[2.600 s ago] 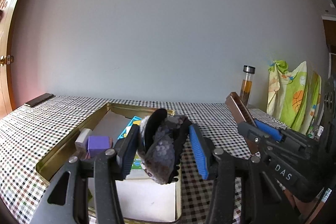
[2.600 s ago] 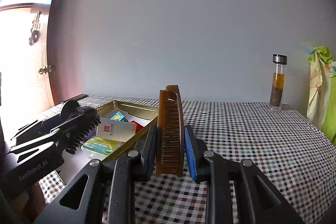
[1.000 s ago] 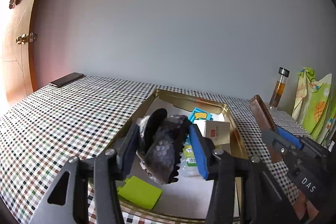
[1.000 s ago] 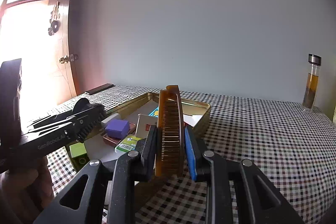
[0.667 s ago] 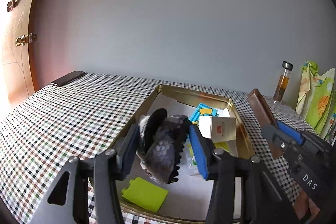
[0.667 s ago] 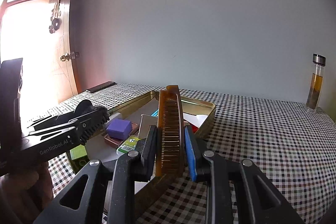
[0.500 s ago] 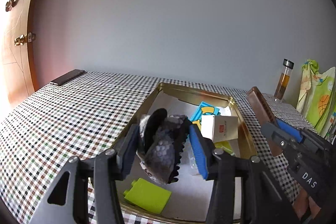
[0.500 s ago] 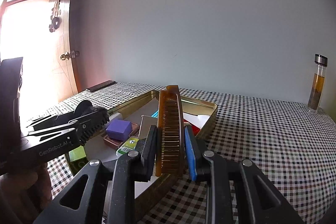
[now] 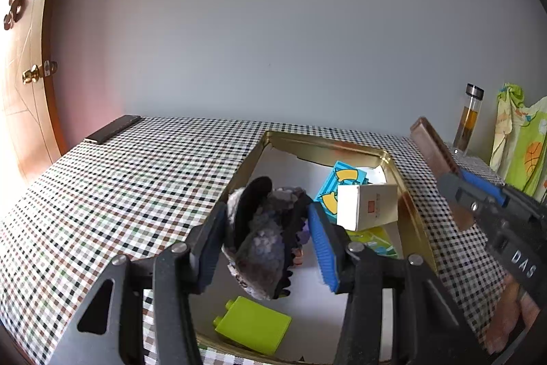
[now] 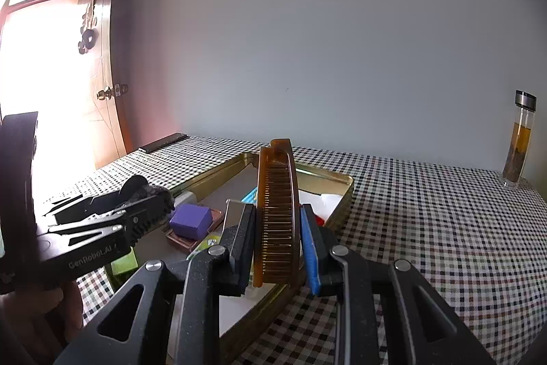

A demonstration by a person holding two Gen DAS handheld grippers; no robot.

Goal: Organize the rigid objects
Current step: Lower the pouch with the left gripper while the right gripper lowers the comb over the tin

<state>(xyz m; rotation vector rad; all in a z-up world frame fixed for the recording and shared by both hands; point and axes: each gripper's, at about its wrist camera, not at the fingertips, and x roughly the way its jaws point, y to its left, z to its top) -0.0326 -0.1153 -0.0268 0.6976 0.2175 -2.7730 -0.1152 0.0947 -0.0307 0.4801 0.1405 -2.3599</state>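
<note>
The left hand-held gripper, clamped on a fuzzy hair clip, has swung over the gold tin. The right hand-held gripper pinches a brown comb just beside it. Both look ready to drop in.

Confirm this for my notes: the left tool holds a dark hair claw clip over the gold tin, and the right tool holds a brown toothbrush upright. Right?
Not quite. The right tool holds a brown comb, not a toothbrush; its row of teeth shows plainly in the right wrist view. The rest stands: the left tool holds the dark hair claw clip over the gold tin.
</note>
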